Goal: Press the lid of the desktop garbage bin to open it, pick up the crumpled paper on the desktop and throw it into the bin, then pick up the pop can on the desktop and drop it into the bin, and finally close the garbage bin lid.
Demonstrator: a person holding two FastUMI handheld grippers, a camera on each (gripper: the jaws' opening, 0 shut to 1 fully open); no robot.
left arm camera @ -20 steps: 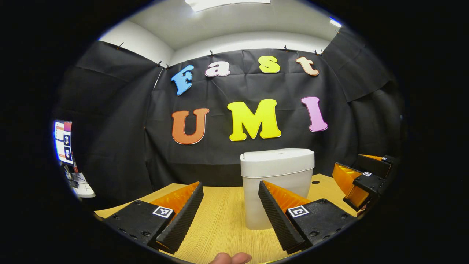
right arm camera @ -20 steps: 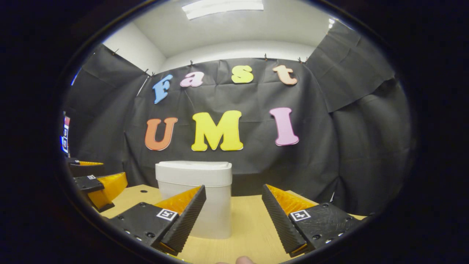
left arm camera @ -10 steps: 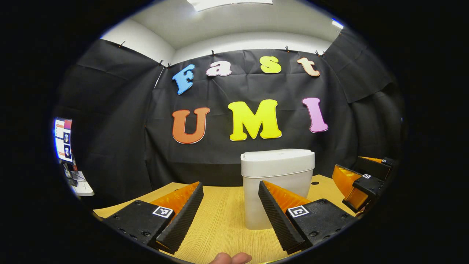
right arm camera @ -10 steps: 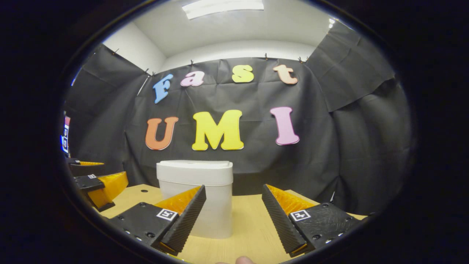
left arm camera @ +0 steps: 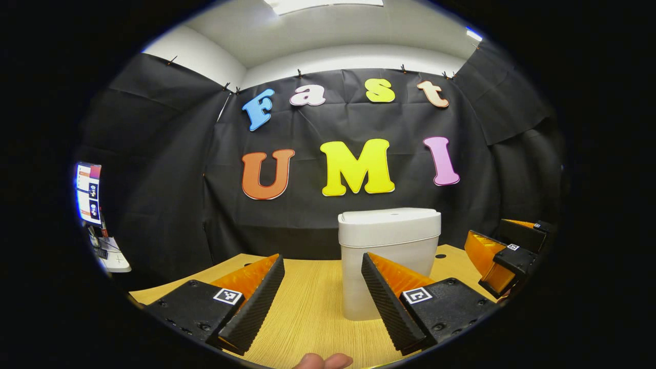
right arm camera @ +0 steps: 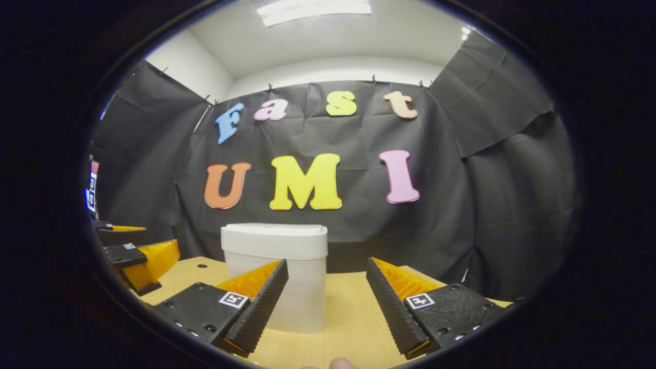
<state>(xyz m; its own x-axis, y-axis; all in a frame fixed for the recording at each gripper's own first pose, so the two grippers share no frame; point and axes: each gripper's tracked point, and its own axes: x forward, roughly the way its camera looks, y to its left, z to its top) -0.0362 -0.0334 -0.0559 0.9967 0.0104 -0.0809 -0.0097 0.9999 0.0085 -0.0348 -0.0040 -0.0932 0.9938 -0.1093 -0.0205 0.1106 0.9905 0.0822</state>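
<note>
A white garbage bin (left arm camera: 389,256) with its lid (left arm camera: 389,221) down stands on the wooden desktop (left arm camera: 312,302), near the black cloth wall. My left gripper (left arm camera: 323,297) is open, held level in front of the bin and a little left of it, nothing between its fingers. In the right gripper view the bin (right arm camera: 275,271) stands ahead to the left. My right gripper (right arm camera: 328,302) is open and holds nothing. Each gripper shows at the edge of the other's view: the right gripper (left arm camera: 505,253) at right, the left gripper (right arm camera: 133,251) at left.
A small dark hole (left arm camera: 441,255) marks the desktop beside the bin. A screen (left arm camera: 88,193) and some white gear sit far left beyond the booth wall. A fingertip (left arm camera: 323,361) shows at the bottom edge.
Both views have drifted very slightly, so the bin sits a few pixels further right. Both grippers stay open.
</note>
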